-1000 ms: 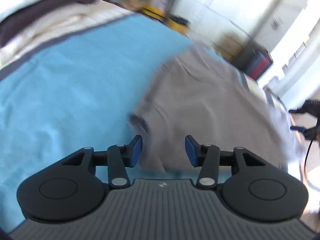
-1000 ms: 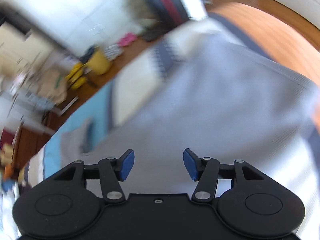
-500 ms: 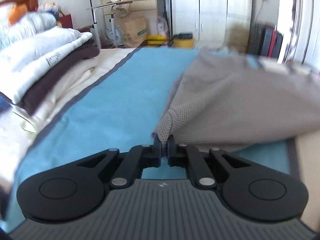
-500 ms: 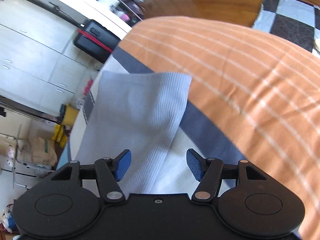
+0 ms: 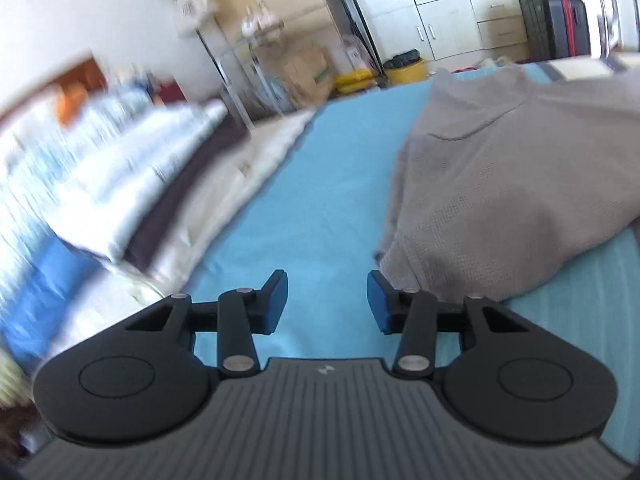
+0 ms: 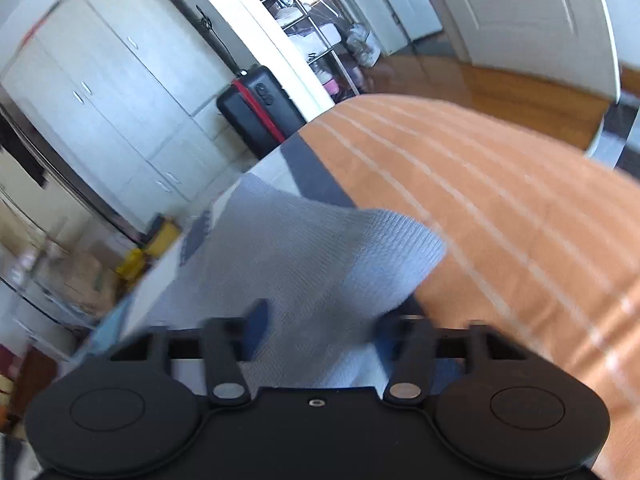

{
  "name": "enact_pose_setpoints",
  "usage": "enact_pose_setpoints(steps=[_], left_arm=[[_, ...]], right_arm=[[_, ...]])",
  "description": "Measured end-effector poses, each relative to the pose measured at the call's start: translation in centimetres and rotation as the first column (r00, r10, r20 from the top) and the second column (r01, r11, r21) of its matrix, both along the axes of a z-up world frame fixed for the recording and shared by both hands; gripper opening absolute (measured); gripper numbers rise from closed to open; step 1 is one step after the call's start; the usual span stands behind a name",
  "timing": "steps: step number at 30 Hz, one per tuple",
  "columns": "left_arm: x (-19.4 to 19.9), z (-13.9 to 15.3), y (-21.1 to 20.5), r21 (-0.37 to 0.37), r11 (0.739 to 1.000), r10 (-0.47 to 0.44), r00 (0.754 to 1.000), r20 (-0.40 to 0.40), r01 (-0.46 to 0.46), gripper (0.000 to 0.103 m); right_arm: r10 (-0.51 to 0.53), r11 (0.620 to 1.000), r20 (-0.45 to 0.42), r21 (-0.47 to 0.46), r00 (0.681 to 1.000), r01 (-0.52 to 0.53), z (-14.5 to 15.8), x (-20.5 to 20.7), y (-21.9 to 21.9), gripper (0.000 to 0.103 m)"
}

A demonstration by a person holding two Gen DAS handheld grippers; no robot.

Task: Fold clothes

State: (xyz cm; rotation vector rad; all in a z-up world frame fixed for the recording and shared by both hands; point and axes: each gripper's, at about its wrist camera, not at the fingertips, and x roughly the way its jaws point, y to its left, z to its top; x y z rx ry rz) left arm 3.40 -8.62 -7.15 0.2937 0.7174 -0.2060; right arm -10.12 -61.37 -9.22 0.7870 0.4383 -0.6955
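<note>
Left gripper [image 5: 327,300] opening, nothing between its jaws; one grey sweater [image 5: 520,184] lies on the blue sheet [image 5: 320,200], hem corner just right of it. Right gripper [image 6: 320,320] clamps the sleeve cuff [image 6: 340,256]. Step: sleeve fold. Next: carry cuff inward over the body.

Sweater [image 5: 520,168]: grey knit cloth, coarse open weave, matt. Sheet [image 5: 320,208] at its 9 o'clock: smooth blue cloth, matt. Left gripper [image 5: 327,300]: matt black plastic, ribbed grey housing, metal rivets (blue pads look rubbery). Blanket [image 6: 520,216]: orange striped cloth. Floor [image 6: 500,88]: glossy wood.
</note>
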Motion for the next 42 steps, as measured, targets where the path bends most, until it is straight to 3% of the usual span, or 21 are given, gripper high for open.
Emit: enact_pose_setpoints(steps=[2,4,6,8,10,12,14,16,18,19,20,22,25,27,29,33,38,40,42], left_arm=[[0.9,-0.5,1.5,-0.189,0.982,-0.026,0.987,-0.158,-0.004,0.042],[1.5,-1.0,3.0,-0.355,0.934,-0.062,0.958,-0.281,-0.043,0.042],[1.7,-1.7,3.9,-0.482,0.871,-0.088,0.933,-0.349,-0.098,0.042],[2.6,-2.8,4.4,-0.591,0.792,-0.137,0.901,-0.412,-0.15,0.042],[3.3,-3.9,4.3,-0.68,0.702,-0.175,0.874,-0.452,-0.211,0.046],[4.2,-4.9,3.9,-0.731,0.623,-0.169,0.864,-0.474,-0.279,0.05],[5.0,-5.6,3.4,-0.721,0.614,-0.077,0.885,-0.458,-0.32,0.053],[5.9,-6.5,3.0,-0.705,0.628,0.014,0.91,-0.414,-0.33,0.053],[6.7,-7.1,2.6,-0.732,0.597,0.052,0.926,-0.374,-0.328,0.049],[7.0,-7.0,2.3,-0.728,0.601,0.074,0.929,-0.362,-0.331,0.023],[7.3,-6.8,1.9,-0.707,0.632,0.09,0.936,-0.341,-0.318,0.005],[7.0,-5.3,1.0,-0.661,0.705,0.117,0.961,-0.251,-0.259,0.005],[5.4,-1.4,0.2,-0.618,0.768,0.135,0.986,-0.096,-0.166,0.004],[4.4,1.2,0.9,-0.602,0.788,0.152,0.988,-0.01,-0.128,0.003],[3.9,3.4,2.3,-0.601,0.79,0.174,0.984,0.031,-0.121,0.003],[3.2,4.6,6.5,-0.608,0.779,0.193,0.981,-0.001,-0.154,0.003],[1.2,0.8,8.8,-0.482,0.853,0.172,0.979,-0.108,-0.203,0.004],[1.0,-1.3,8.9,-0.393,0.892,0.16,0.968,-0.192,-0.225,0.006],[1.7,-3.2,8.5,-0.325,0.925,0.106,0.953,-0.282,-0.199,0.01]], right_arm=[[-0.008,0.997,-0.048,-0.074,0.999,0.004,1.9,0.2,0.1,0.006],[-0.02,0.98,0.009,-0.196,1.0,0.021,4.9,-1.1,1.3,0.003],[-0.046,0.936,-0.036,-0.351,0.998,0.031,7.1,-1.5,2.8,0.003],[-0.04,0.929,-0.097,-0.37,0.994,0.002,6.9,-0.6,2.6,0.004],[-0.04,0.958,-0.11,-0.288,0.993,0.006,5.5,-0.4,1.2,0.004],[-0.039,0.982,-0.087,-0.188,0.995,0.022,4.0,-0.6,-0.3,0.005],[-0.055,0.989,-0.067,-0.138,0.996,0.045,3.0,-1.1,-0.8,0.007],[-0.055,0.994,-0.048,-0.094,0.997,0.05,2.3,-1.4,-1.4,0.009],[-0.052,0.998,-0.023,-0.049,0.998,0.051,1.7,-1.8,-2.0,0.012],[-0.047,0.998,-0.015,-0.032,0.999,0.047,1.5,-1.8,-2.1,0.012],[-0.04,0.999,-0.011,-0.026,0.999,0.04,1.5,-1.8,-2.3,0.012],[-0.018,0.999,0.001,-0.026,1.0,0.018,1.8,-1.9,-2.2,0.008],[0.029,0.998,0.031,-0.052,0.999,-0.028,3.3,-2.4,-1.2,0.006],[0.068,0.995,0.051,-0.074,0.996,-0.064,4.6,-3.1,-0.3,0.005],[0.104,0.991,0.049,-0.092,0.993,-0.099,5.7,-3.8,0.8,0.005],[0.192,0.973,-0.003,-0.126,0.981,-0.191,6.7,-5.9,3.7,0.004],[0.24,0.954,-0.158,-0.143,0.958,-0.262,4.6,-9.2,7.8,0.004],[0.23,0.959,-0.228,-0.116,0.946,-0.261,2.9,-10.0,8.2,0.006],[0.199,0.973,-0.284,-0.054,0.938,-0.223,1.8,-10.7,7.6,0.024]])
